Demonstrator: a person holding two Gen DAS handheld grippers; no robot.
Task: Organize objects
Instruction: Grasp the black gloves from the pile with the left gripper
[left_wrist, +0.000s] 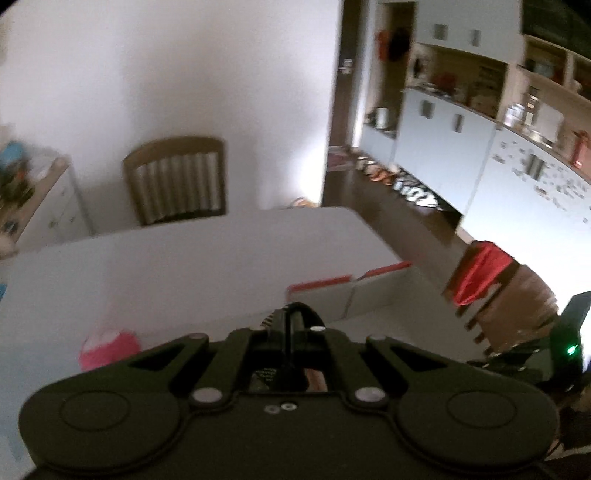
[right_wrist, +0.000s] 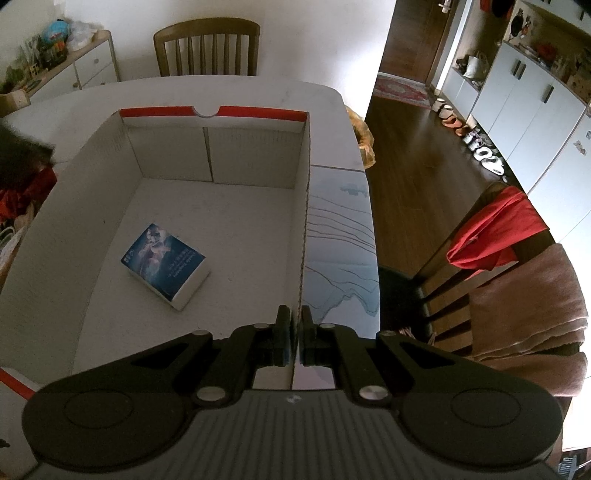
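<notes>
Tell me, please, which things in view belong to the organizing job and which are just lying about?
Job:
- white cardboard box with red rim
- blue-covered paperback book inside it
- right gripper, clamped on the box wall
- pink object, blurred

Lying about:
- wooden chair
- red cloth
- brown towel

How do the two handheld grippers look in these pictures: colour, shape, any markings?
Both the left gripper and the right gripper are matte black, with two round discs at the base, angled linkage arms and silver pivot bolts. The right one has a ribbed grey body. No sleeves or cables are clearly visible.
</notes>
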